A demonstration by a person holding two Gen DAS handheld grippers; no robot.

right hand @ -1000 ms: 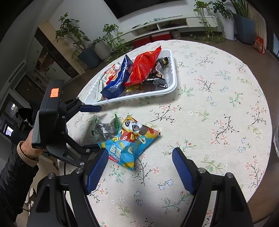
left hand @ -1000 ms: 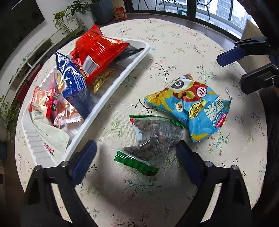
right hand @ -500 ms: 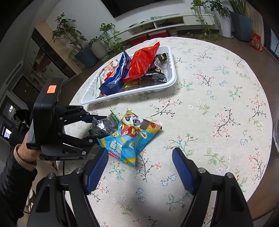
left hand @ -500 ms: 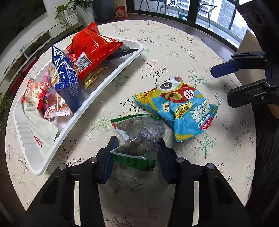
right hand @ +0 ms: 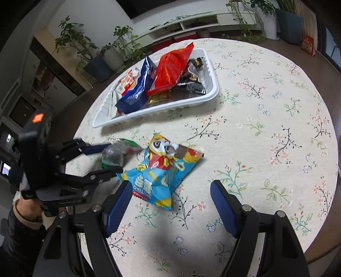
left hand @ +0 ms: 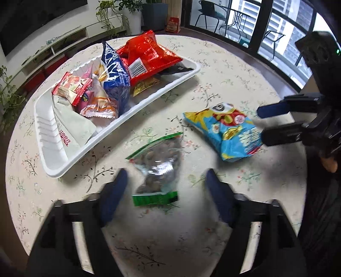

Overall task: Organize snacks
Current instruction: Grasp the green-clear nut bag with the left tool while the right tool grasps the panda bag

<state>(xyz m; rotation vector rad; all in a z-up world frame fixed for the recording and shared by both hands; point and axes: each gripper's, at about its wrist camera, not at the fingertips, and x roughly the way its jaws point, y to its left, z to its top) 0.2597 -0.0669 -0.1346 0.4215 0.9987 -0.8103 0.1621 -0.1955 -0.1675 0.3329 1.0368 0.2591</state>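
nut bag (left hand: 157, 168) betw. opening left gripper (left hand: 166, 189) pads, untouched

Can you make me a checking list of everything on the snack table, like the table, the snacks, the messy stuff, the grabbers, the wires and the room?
Surface: round table under a floral cloth.
Job's things: white tray holding several snack packs, among them a red bag and a dark blue bag. Loose on the cloth: a clear green-edged bag and a light blue chip bag.
Clutter: nothing seen.
Grippers: left gripper has its jaws opening, the clear bag between them but untouched. Right gripper is open, hovering at the chip bag's near end.
Cables: nothing seen.
Surroundings: potted plants, a low white shelf unit, large windows.
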